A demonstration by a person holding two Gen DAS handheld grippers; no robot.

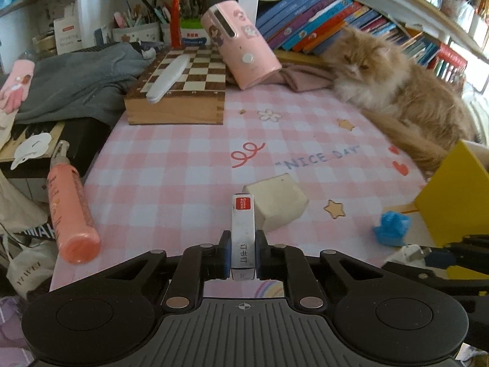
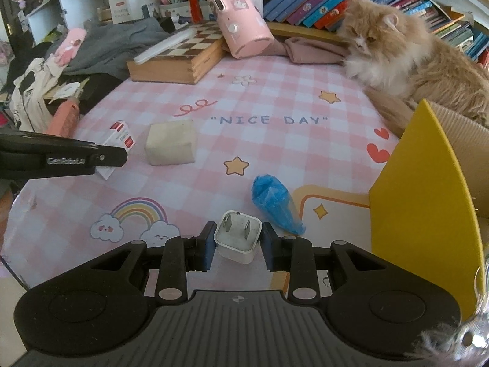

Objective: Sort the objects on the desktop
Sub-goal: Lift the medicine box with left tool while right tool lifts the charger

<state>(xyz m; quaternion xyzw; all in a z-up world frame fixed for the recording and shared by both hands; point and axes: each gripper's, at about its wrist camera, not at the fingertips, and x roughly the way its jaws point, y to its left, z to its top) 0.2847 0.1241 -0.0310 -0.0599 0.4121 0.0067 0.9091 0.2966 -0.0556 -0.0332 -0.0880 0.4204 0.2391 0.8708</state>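
Staple box [image 1: 243, 232] sitting clamped in left gripper [image 1: 243, 252] over pink mat [image 1: 183, 168]; eraser [image 1: 275, 202] lying just beyond; blue wad [image 2: 275, 205] lying mid-mat; charger [image 2: 238, 237] sitting clamped in right gripper [image 2: 237, 244]; cat [image 2: 406, 58] lounging far right.

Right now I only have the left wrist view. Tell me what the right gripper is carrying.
Observer: The right gripper is shut on a white plug adapter, prongs facing up.
Operator: Say what lies beside it.
Observer: A crumpled blue wrapper lies just right of it on the mat.
Operator: Describe the mat near me.
Observer: A rainbow with two clouds is printed at its front left.
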